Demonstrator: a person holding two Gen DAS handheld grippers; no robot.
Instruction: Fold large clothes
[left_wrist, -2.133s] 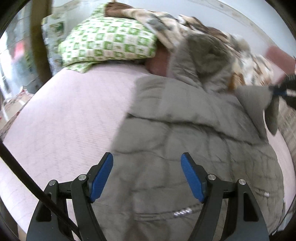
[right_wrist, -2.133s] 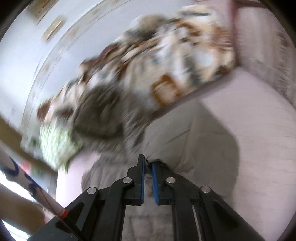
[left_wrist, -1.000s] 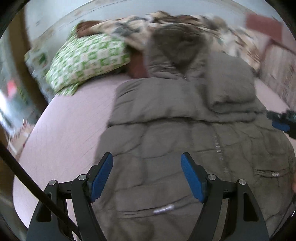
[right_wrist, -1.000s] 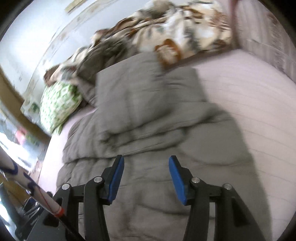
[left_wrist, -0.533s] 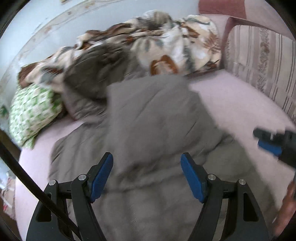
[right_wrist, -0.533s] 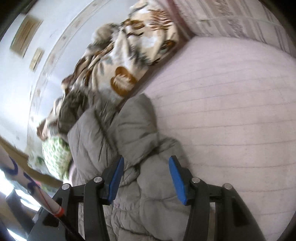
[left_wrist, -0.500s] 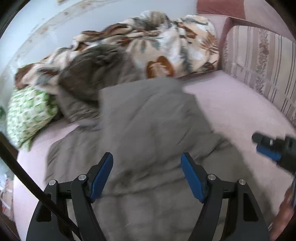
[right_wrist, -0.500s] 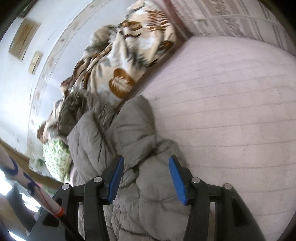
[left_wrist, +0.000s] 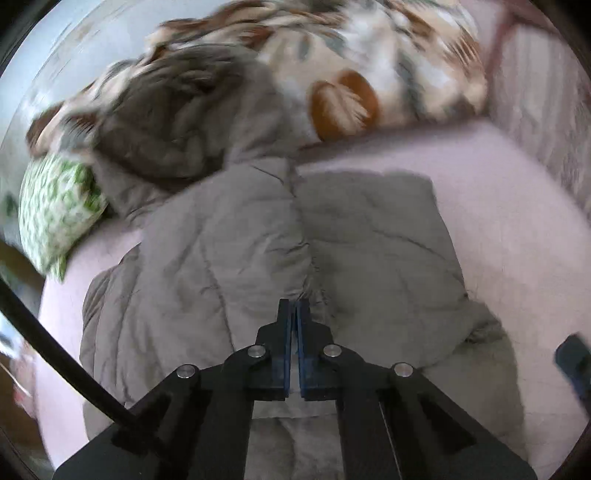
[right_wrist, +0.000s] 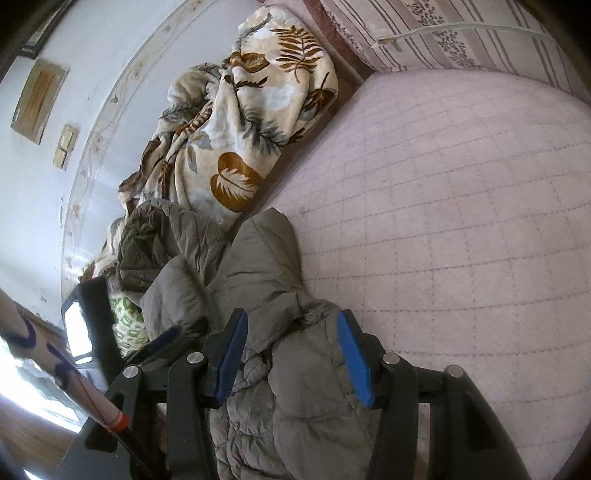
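A large grey padded jacket (left_wrist: 229, 258) lies spread on the pink quilted bed (left_wrist: 517, 229), its hood up near the pillows. One sleeve is folded in over the body. My left gripper (left_wrist: 294, 306) is shut, pinching a fold of the jacket near its middle. In the right wrist view the jacket (right_wrist: 266, 280) lies bunched at the bed's left side. My right gripper (right_wrist: 291, 328) is open, with the jacket's edge between its blue pads, not gripped. The left gripper's fingers (right_wrist: 162, 341) show at the left of that view.
A leaf-patterned blanket (right_wrist: 255, 122) is heaped at the far end of the bed. A green-and-white pillow (left_wrist: 55, 210) lies at the left. A striped headboard cushion (right_wrist: 461, 37) borders the right side. Bare pink mattress (right_wrist: 461, 221) spreads to the right of the jacket.
My left gripper has shut on a fold of the jacket; it was open before. It has also moved closer to the jacket. My right gripper stays open over the jacket's edge.
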